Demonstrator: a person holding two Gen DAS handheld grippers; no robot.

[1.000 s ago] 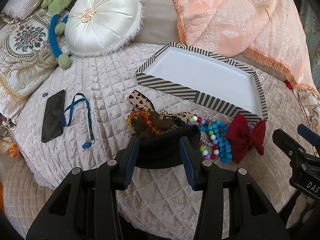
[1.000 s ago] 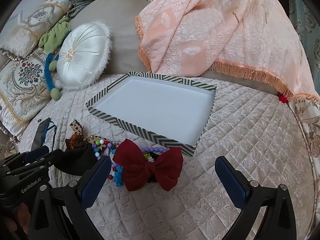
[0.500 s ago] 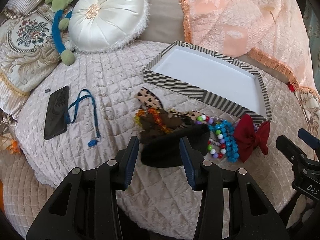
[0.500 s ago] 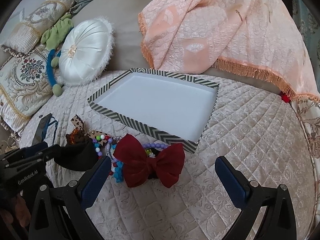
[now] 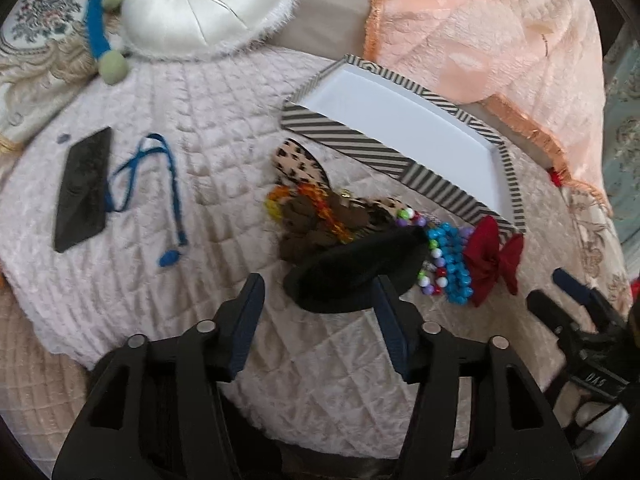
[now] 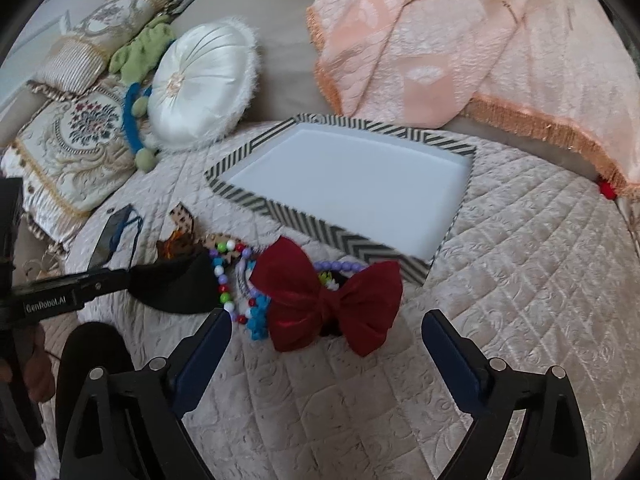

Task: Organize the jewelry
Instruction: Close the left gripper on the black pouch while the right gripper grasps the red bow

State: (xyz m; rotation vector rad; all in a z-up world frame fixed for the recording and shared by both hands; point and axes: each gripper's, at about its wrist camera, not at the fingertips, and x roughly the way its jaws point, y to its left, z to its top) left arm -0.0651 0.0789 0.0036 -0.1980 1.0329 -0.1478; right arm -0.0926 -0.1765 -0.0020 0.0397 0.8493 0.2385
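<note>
A pile of jewelry lies on the quilted cover in front of a striped tray with a white floor [image 5: 352, 148] [image 6: 280, 208]. In the pile are a black fabric piece [image 5: 360, 268] [image 6: 176, 284], a red bow [image 5: 492, 260] [image 6: 332, 300], blue and mixed bead strands [image 5: 448, 256] [image 6: 236, 280], an amber bead strand [image 5: 320, 208], a brown piece [image 5: 304, 228] and a leopard-print piece [image 5: 296, 164]. My left gripper [image 5: 316, 292] is open, its right finger by the black piece's near edge. My right gripper [image 6: 324, 332] is wide open, just short of the red bow.
A black phone [image 5: 84, 188] with a blue lanyard [image 5: 160, 184] lies left of the pile. A round white cushion [image 5: 208, 4] [image 6: 204, 84], patterned pillows [image 6: 76, 140] and a peach blanket [image 6: 460, 48] line the back. The cover's edge drops off below my grippers.
My left gripper has opened off the black fabric piece and drawn back and left; the piece now lies on the cover. My right gripper has edged closer to the red bow.
</note>
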